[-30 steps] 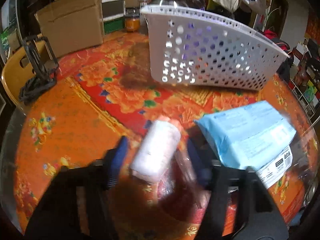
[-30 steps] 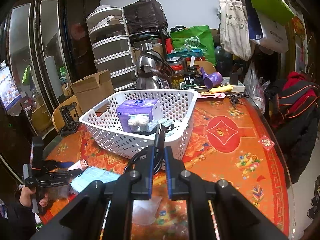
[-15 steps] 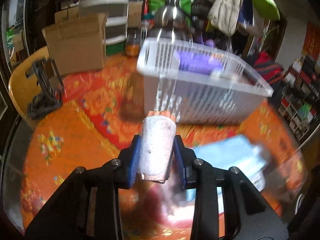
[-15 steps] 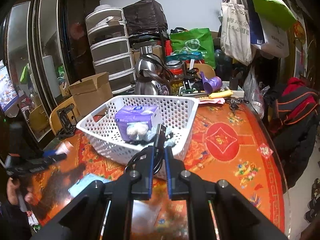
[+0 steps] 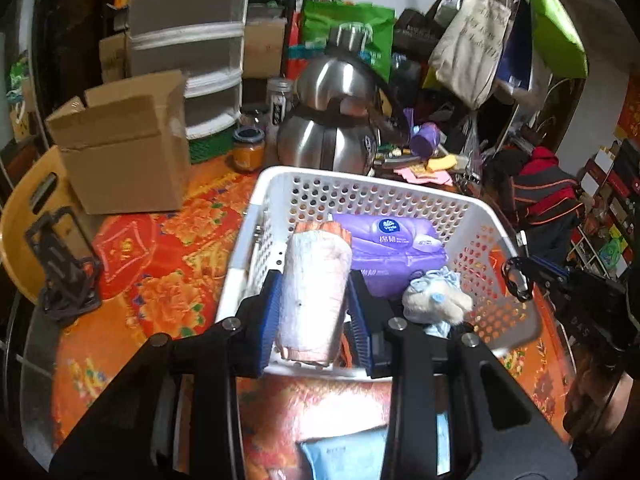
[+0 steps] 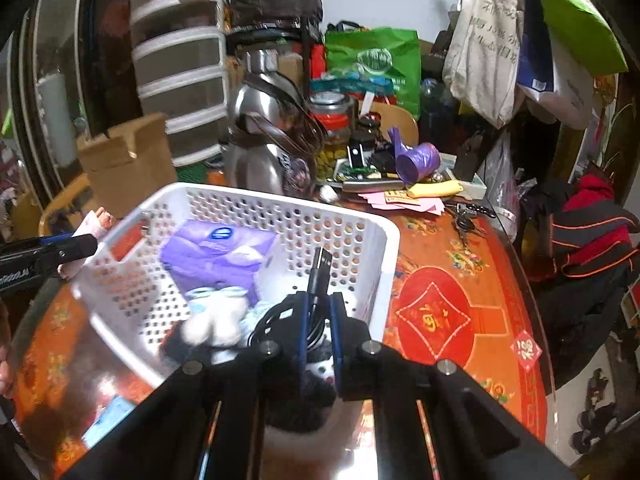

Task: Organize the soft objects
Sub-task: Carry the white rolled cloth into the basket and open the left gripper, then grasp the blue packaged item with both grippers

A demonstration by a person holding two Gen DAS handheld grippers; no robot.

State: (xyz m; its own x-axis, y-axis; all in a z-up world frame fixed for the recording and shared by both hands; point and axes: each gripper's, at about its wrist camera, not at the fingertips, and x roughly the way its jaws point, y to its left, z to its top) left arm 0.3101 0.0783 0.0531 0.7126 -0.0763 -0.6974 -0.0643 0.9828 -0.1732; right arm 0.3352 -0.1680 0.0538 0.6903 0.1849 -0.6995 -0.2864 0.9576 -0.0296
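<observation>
The left hand-held gripper (image 5: 314,312) is clamped on a rolled white towel (image 5: 314,292), its blue pads pressed against both sides of the roll, and it holds the roll above the near left part of the white basket (image 5: 516,332). In the right wrist view the same roll (image 6: 94,226) shows as a pale pink-tipped end just outside the basket's left rim (image 6: 120,232), poking past the left hand-held gripper (image 6: 60,250). Inside the basket a purple tissue pack (image 5: 394,254) lies toward the back, touching the towel's right side in the left wrist view, and a small white and pale blue soft toy (image 5: 436,300) sits in front of it near the right wall. The right hand-held gripper (image 6: 320,320) has its jaws nearly together, pinching a black cable (image 6: 276,320) whose plug end (image 6: 320,268) sticks up between the fingers over the basket's right half. The basket stands on a counter (image 6: 440,308) covered in a red and orange floral cloth. A light blue packet (image 5: 344,456) lies on the counter below the left gripper, in front of the basket. Behind the basket stand a steel kettle (image 5: 332,128), a cardboard box (image 5: 124,148) and a stack of plastic drawers (image 5: 188,48).
</observation>
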